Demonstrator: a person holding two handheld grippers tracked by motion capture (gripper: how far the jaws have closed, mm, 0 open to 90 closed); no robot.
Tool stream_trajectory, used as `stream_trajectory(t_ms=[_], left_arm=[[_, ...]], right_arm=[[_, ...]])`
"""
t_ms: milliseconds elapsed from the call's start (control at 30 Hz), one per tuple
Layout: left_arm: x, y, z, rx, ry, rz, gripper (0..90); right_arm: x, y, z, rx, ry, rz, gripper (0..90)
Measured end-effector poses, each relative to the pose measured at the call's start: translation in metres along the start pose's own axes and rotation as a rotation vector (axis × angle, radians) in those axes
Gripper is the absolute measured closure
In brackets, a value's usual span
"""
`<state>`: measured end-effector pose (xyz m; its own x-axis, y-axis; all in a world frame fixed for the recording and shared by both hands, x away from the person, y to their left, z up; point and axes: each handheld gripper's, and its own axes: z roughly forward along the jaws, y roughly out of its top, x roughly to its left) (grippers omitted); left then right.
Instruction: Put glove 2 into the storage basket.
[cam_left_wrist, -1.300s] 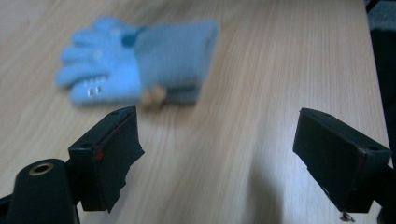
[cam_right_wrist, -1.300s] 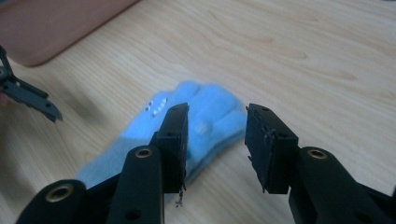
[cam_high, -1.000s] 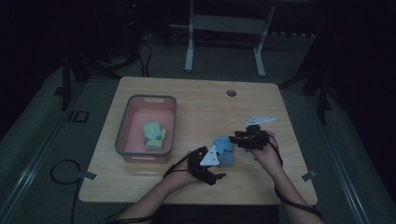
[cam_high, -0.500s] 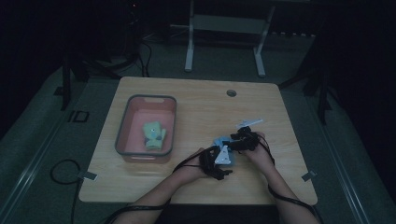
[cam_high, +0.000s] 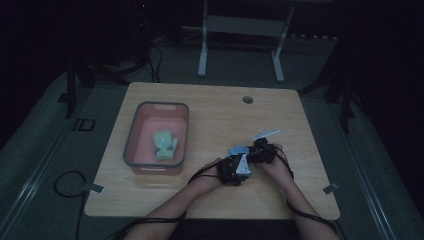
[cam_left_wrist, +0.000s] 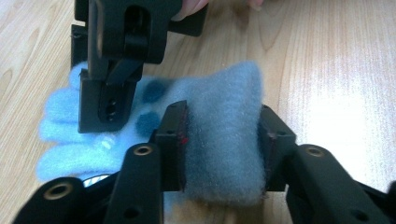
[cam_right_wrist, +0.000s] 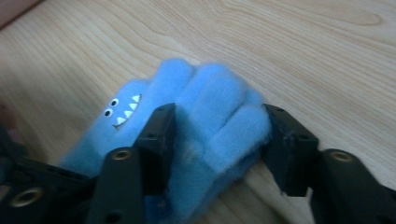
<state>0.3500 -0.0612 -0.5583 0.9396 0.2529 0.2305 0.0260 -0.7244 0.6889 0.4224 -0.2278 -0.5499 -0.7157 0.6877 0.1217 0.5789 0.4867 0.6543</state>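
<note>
On the wooden table, the fluffy blue monster glove lies between both grippers: left gripper squeezes its cuff, right gripper squeezes its fingers.

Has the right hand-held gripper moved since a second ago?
Yes. The right hand-held gripper has come toward the table's near edge and leftward, closer to the pink bin.

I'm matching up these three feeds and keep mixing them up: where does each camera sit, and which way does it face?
High view: above the person's side of the table, looking forward and down; both forearms enter from below.
Left gripper view: rides the left gripper, whose jaws clamp the blue glove.
Right gripper view: rides the right gripper, its jaws around the glove's fingers.
Shared: both gripper views show the blue glove on the wood.
</note>
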Motion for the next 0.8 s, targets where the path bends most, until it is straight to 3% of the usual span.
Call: stream_trajectory(t_ms=[167, 333, 533, 800], left_arm=[[0.003, -0.003, -0.001, -0.014, -0.013, -0.015, 70.2], [0.008, -0.002, -0.004, -0.011, -0.043, -0.043, 74.4], [0.010, -0.001, -0.007, -0.001, -0.044, -0.046, 75.3], [0.018, 0.010, -0.027, 0.007, -0.029, -0.022, 75.5]], right_arm=[[0.001, 0.001, 0.001, 0.009, 0.040, 0.002, 65.2], [0.000, 0.002, 0.002, 0.025, 0.099, 0.066, 75.8], [-0.001, 0.005, 0.000, 0.009, 0.120, 0.101, 78.2], [0.009, 0.019, -0.010, -0.023, 0.097, 0.068, 81.5]])
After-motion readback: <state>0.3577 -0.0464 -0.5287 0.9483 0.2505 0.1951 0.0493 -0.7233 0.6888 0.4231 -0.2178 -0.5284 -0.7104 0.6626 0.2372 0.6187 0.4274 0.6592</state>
